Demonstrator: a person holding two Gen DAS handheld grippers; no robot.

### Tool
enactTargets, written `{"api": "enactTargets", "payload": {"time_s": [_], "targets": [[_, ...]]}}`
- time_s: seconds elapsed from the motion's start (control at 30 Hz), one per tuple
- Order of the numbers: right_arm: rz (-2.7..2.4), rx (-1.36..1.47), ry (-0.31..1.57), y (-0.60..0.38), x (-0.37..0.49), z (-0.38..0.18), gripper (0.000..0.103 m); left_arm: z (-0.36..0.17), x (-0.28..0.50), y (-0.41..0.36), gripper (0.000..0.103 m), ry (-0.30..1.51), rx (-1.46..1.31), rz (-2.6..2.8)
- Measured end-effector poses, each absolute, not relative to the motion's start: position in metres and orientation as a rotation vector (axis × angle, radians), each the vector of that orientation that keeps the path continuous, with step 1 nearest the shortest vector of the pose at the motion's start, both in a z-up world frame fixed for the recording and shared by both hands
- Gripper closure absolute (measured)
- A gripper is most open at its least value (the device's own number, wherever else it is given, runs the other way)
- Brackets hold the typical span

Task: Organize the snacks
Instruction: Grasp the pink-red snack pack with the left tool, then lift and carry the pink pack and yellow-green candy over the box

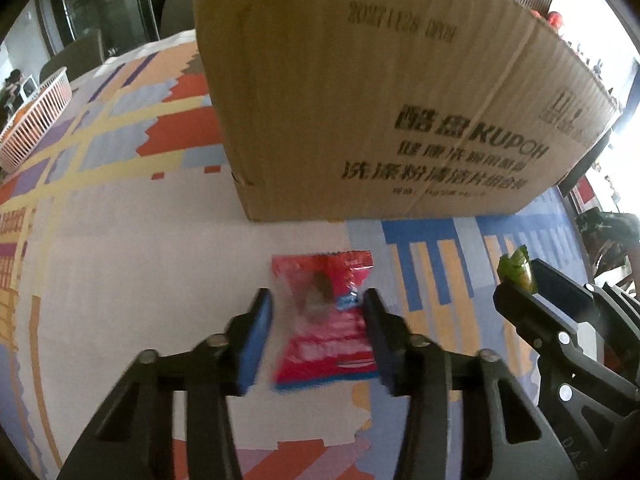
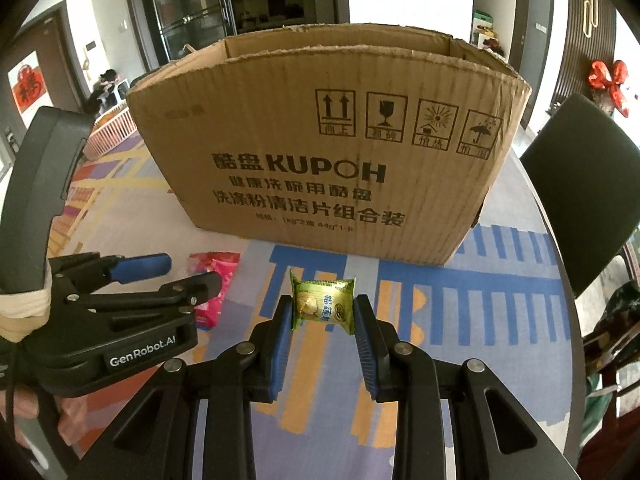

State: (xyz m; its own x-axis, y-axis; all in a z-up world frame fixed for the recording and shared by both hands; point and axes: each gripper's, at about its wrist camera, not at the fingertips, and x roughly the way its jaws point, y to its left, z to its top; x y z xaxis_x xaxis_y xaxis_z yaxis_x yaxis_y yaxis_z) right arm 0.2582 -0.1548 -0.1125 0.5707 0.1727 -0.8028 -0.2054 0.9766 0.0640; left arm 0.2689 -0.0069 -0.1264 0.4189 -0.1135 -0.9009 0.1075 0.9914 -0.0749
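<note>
1. The cardboard box (image 2: 328, 148) stands open-topped on the desk (image 2: 500, 312), and both snacks sit just in front of its printed wall. Judging by the task, it is the likely place for the snacks to go.
2. The green snack packet (image 2: 323, 307) is held upright in front of the box, below its rim, apparently ready to be carried up and over.
3. The right tool (image 2: 323, 322) is narrowed to the packet's width and clamped on it, 1 pad on each side edge. From the left wrist view only the packet's top pokes out between the fingers.
4. The red snack packet (image 1: 326, 322) lies flat on the desk in front of the box, towards its left corner.
5. The left tool (image 1: 318, 328) is spread apart, 1 finger on each side of the red packet. Blur hides whether the right pad touches the wrapper; nothing is gripped yet.
6. A pink slatted basket (image 1: 34, 120) sits well to the left of the box.
</note>
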Motion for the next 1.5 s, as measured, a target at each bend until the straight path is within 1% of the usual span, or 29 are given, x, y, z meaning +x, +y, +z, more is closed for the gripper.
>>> {"api": "enactTargets", "payload": {"time_s": [0.13,0.3,0.63,1.03,1.5], "targets": [[0.222,-0.040,0.944,-0.153,0.260,-0.114,0.072,-0.129,0.265,-0.009,0.071,1.126,-0.002,-0.148],[0.225,-0.039,0.939,-0.153,0.260,-0.111,0.072,-0.121,0.257,-0.008,0.073,1.093,-0.006,-0.154],[0.222,-0.027,0.889,-0.161,0.240,-0.088,0.072,-0.087,0.224,-0.007,0.074,1.008,-0.022,-0.169],[0.233,-0.023,0.769,-0.163,0.221,-0.041,0.072,-0.025,0.204,-0.008,0.074,0.853,-0.016,-0.180],[0.221,-0.030,0.631,-0.166,0.230,0.017,0.072,0.036,0.219,-0.009,0.074,0.702,0.026,-0.184]]}}
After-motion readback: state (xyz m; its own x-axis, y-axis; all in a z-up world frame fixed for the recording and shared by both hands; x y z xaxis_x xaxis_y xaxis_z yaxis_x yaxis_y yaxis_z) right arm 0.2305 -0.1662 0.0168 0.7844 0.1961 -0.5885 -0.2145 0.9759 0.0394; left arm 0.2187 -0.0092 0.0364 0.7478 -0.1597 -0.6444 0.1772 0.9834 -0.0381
